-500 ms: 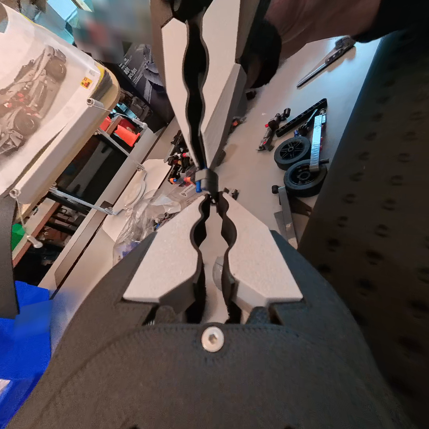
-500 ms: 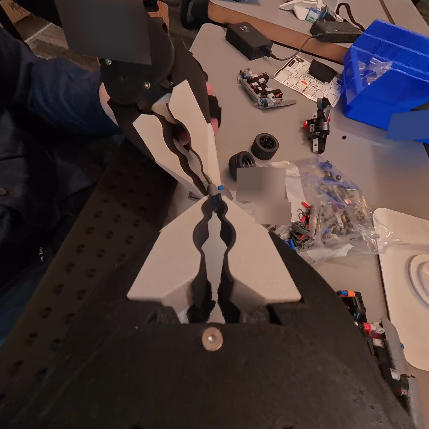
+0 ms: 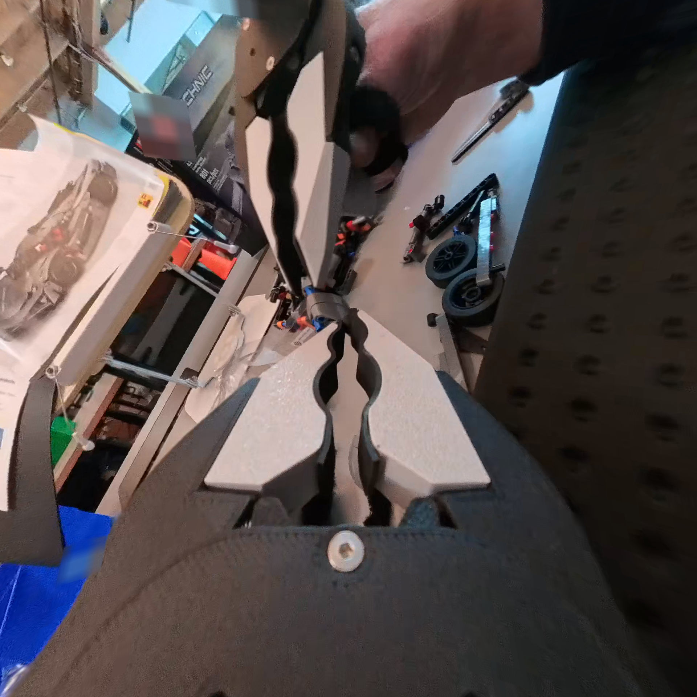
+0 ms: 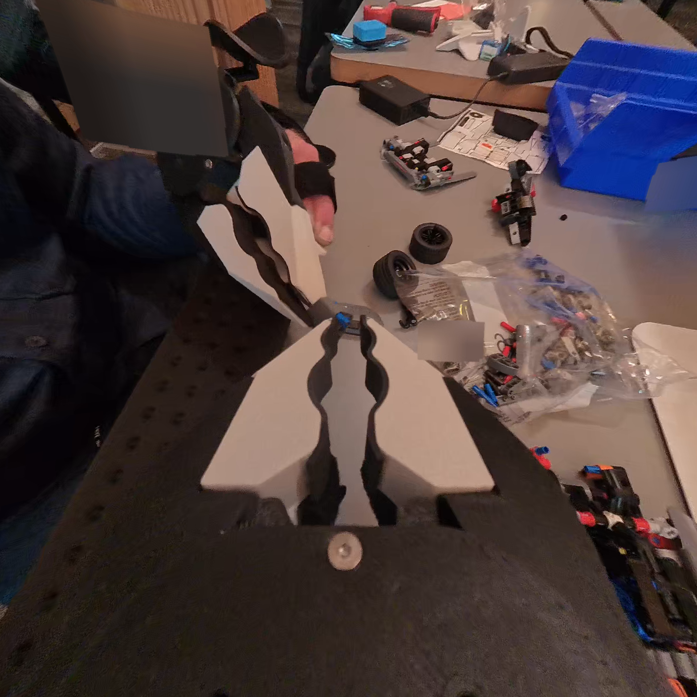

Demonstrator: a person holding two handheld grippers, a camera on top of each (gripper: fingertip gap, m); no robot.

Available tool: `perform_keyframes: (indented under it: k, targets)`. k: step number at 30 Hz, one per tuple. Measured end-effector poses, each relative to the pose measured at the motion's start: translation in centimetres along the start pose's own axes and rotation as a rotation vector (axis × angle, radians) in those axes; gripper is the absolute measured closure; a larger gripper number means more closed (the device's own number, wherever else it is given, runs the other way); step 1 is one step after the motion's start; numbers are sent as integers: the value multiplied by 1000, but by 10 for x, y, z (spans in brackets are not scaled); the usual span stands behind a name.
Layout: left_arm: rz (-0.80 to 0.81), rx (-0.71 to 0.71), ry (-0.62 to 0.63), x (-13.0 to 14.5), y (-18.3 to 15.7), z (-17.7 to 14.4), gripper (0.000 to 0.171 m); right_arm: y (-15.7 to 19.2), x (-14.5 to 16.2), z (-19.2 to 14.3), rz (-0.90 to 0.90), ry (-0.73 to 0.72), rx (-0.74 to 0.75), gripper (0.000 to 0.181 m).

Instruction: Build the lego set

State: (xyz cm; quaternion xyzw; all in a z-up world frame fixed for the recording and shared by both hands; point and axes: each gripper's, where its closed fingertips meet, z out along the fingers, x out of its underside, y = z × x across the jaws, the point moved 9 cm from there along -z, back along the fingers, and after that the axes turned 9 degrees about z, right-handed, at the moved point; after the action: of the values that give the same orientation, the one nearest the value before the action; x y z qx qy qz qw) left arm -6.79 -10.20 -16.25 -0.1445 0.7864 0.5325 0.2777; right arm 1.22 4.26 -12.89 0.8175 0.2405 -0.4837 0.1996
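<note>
At frame centre my left gripper (image 3: 341, 326) and right gripper (image 4: 349, 324) had their jaws nearly closed on one small grey lego piece (image 3: 325, 304) with a blue pin (image 4: 341, 319), above the desk (image 4: 377, 211). Any twist between us, I judged, could pop it loose toward the two wheels (image 4: 411, 256) beyond.

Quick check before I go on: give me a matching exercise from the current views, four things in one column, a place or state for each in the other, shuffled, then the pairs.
Things:
1. grey piece
2. two wheels
3. parts bag
4. blue bin

Places or states:
A. far right of the table, by the printed sheet
B. loose on the table, side by side
C. held between the two gripper tips, with a blue pin on it
D. lying on the table right of the grippers, full of small parts

Pairs: 1-C, 2-B, 3-D, 4-A
</note>
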Motion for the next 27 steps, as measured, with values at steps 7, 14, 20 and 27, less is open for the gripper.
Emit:
perform_keyframes:
  k: [7,14,20,27]
  targets:
    - [35,3,-24,-3,-3,0,171,2,5,2,12,25,-65,179]
    - [50,20,-5,-1,-5,1,170,6,2,-1,-30,10,-54,171]
    - [69,35,20,0,-9,5,170,14,4,2,-166,128,39,176]
    - [45,53,51,2,-9,9,170,29,4,11,-427,277,245,175]
